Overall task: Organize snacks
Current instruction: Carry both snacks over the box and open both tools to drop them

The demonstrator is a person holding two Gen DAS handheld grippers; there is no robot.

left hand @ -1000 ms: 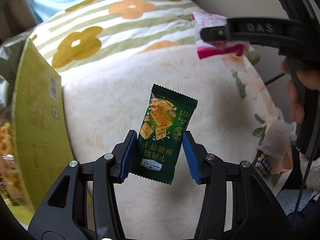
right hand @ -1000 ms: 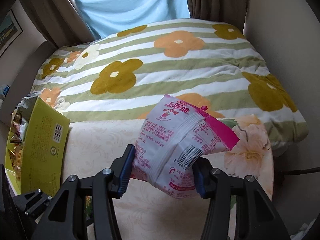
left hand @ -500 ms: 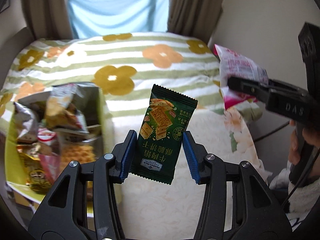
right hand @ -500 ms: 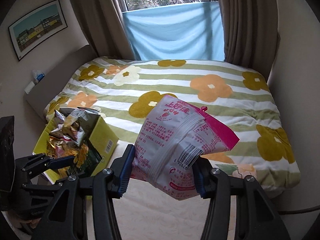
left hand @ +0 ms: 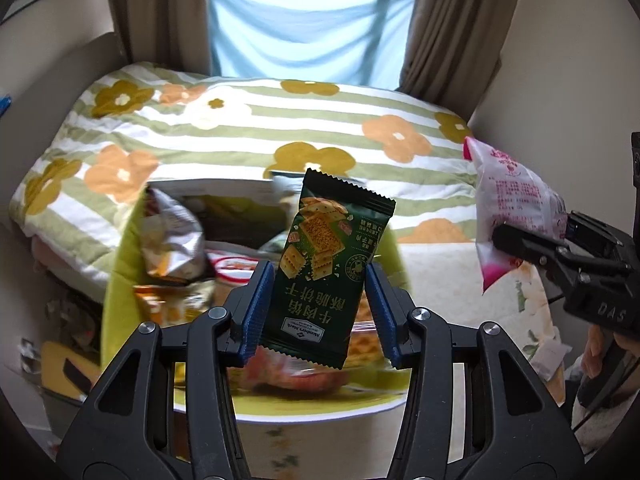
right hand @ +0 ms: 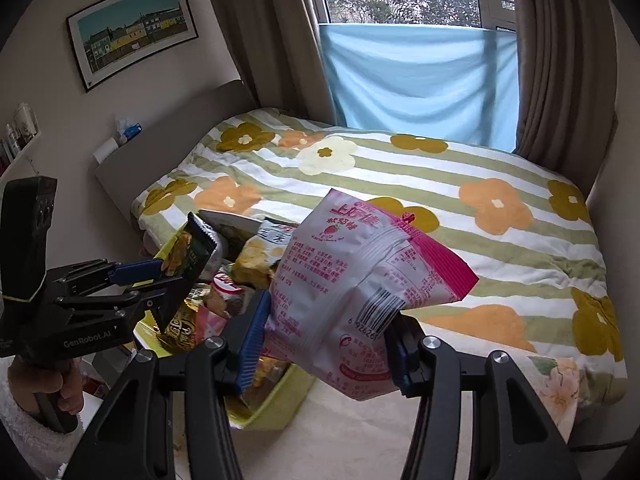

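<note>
The bed with the green-striped floral quilt (right hand: pixel 400 184) fills the centre of both views. The yellow-green cardboard box (left hand: pixel 120 280), packed with mixed snack bags, sits at lower centre of the left wrist view, directly behind the left claw. The pink-and-white plastic snack bag (right hand: pixel 352 300) is clamped in the right claw (right hand: pixel 324 344), lower centre of its view. The dark green cracker packet (left hand: pixel 324 272) is clamped upright in the left claw (left hand: pixel 318 312), above the box.
</note>
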